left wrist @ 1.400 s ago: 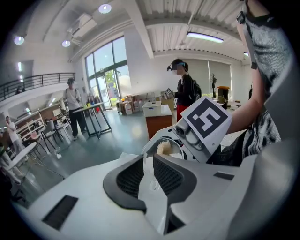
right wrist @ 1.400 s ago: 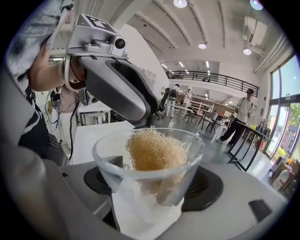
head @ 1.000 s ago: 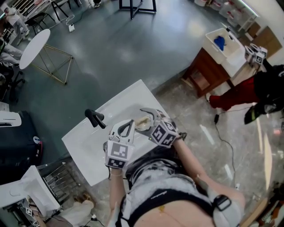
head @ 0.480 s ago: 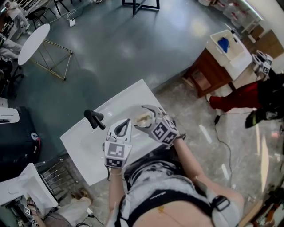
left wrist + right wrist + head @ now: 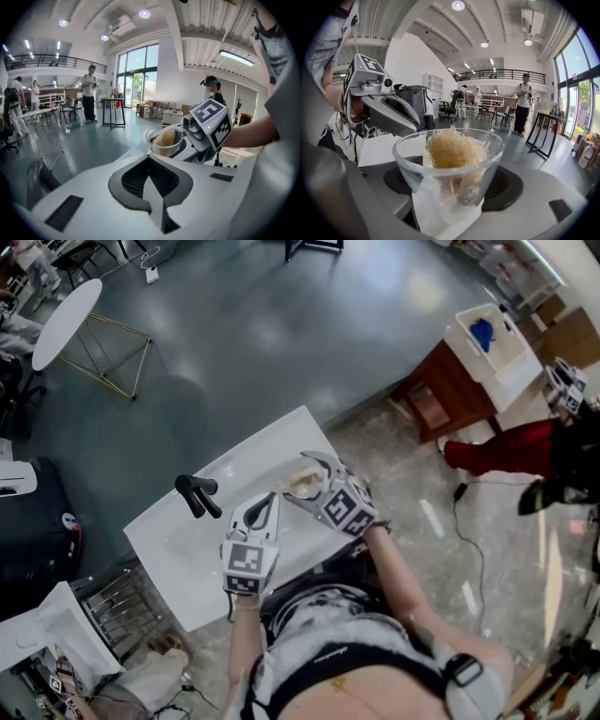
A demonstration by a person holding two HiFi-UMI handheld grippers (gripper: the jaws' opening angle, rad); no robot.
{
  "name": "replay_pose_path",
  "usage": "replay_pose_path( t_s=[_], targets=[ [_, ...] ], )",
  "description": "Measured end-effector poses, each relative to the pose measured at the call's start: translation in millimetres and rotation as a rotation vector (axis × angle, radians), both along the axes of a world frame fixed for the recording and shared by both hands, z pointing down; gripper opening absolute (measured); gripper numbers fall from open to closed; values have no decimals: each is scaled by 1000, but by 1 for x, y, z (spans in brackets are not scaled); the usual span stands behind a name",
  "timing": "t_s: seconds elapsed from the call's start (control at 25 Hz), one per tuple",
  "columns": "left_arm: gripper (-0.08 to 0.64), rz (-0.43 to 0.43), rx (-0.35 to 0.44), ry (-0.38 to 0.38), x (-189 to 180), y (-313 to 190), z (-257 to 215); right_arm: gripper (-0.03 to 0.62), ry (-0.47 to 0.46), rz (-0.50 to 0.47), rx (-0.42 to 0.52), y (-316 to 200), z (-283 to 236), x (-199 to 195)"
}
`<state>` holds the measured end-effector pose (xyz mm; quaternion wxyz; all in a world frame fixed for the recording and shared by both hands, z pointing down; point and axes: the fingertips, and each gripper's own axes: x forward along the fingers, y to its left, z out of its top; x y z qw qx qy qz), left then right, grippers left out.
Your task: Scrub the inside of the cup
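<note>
One black tap (image 5: 195, 493) beside the shut left claw (image 5: 149, 161); right claw (image 5: 307, 482) grips the cup (image 5: 480, 164) (scrubber (image 5: 451, 149) inside)

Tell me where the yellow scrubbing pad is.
The pad sits inside the glass cup that the right gripper holds above the white counter, seen close in the right gripper view.

A white rectangular surface (image 5: 178, 554) stands askew where the dark grey floor (image 5: 262, 324) meets a paler marbled floor (image 5: 431, 549), and a black faucet (image 5: 195, 494) rises from it close to its far left edge
</note>
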<state>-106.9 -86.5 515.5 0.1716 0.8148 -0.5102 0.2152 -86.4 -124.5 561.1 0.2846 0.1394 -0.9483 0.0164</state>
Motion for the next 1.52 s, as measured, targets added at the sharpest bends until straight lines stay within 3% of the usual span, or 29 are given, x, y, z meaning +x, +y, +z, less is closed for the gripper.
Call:
replay_pose_path(
  t_s=[1.52],
  targets=[
    [3, -27, -177, 134, -1, -21, 73, 397, 24, 61, -52, -107, 98, -27]
  ],
)
